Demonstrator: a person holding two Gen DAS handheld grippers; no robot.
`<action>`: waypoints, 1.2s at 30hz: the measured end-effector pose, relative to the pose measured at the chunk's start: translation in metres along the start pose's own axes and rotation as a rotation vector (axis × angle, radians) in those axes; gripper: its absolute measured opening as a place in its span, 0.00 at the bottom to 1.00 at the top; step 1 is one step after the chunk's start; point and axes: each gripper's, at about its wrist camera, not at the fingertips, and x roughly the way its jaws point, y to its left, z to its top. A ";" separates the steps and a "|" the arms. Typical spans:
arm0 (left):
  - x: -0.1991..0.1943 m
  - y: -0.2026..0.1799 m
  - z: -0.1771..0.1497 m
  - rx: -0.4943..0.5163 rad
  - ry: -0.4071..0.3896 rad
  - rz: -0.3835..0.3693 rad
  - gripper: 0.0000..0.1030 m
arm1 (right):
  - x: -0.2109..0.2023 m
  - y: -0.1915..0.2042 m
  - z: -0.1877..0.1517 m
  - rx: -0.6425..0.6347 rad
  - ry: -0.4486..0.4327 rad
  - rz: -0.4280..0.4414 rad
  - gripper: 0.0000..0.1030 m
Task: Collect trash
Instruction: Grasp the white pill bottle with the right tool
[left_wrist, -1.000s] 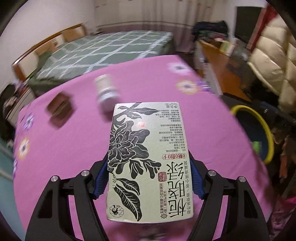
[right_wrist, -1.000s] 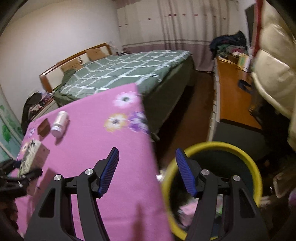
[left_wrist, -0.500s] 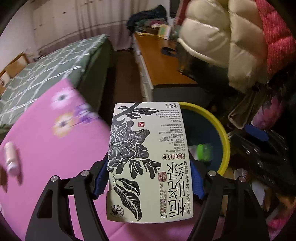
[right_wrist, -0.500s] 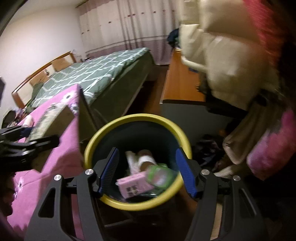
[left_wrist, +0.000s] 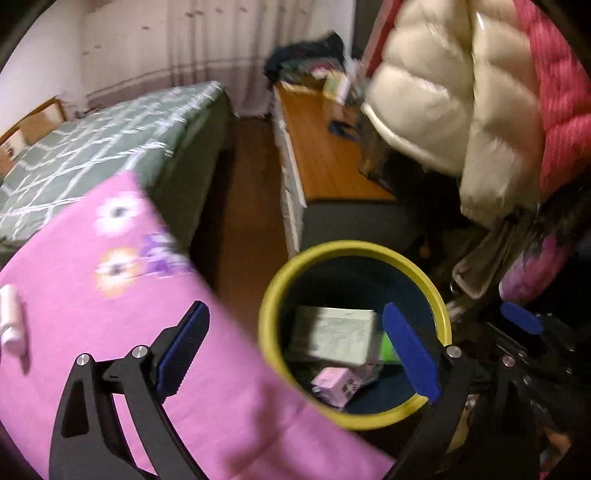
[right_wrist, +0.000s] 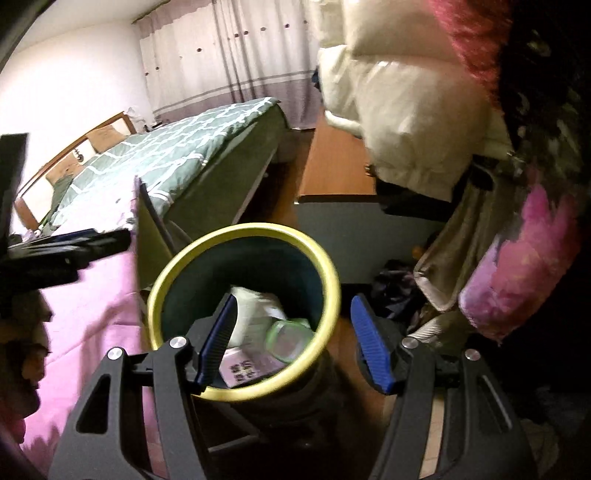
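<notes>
Between the spreading blue pads of the left gripper (left_wrist: 295, 354), nothing is being held: its jaws are opening wide, and the pale printed carton (left_wrist: 334, 334) is lying or still dropping, blurred, inside the yellow-rimmed bin (left_wrist: 275, 354), beyond the fingertips and a little toward the right-hand pad.

Item, bin contents, just past the carton: a small pink carton (left_wrist: 334, 384) is sitting nearer the fingers at the bottom, and something green (left_wrist: 388, 349) is showing beside the right-hand pad. From the right wrist view a clear green-rimmed container (right_wrist: 290, 338) is lying among them.

Item, right gripper (right_wrist: 295, 343): it is hovering over the same bin with its jaws standing partly apart and gripping nothing; the bin's near rim is passing between its fingers.

Item, progress, as a judgement: at least four pieces appear to be already collected, this carton being the latest to go in.

Item, remaining: out to the left of the left-hand finger, well apart from it, a white bottle (left_wrist: 10, 319) is lying on the pink flowered cloth (left_wrist: 110, 295) and appears to be waiting for collection. Whether more trash is lying further along the cloth cannot be told.

Item, beyond: a green quilted bed (left_wrist: 110, 147) and hanging padded coats (left_wrist: 443, 110) are standing behind the bin.
</notes>
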 end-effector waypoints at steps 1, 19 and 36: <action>-0.013 0.012 -0.005 -0.013 -0.026 0.016 0.92 | 0.001 0.004 0.001 -0.006 -0.001 0.006 0.59; -0.224 0.305 -0.202 -0.468 -0.325 0.714 0.95 | 0.013 0.183 0.020 -0.258 -0.007 0.212 0.59; -0.229 0.355 -0.248 -0.589 -0.302 0.792 0.95 | 0.061 0.390 0.034 -0.431 0.098 0.464 0.59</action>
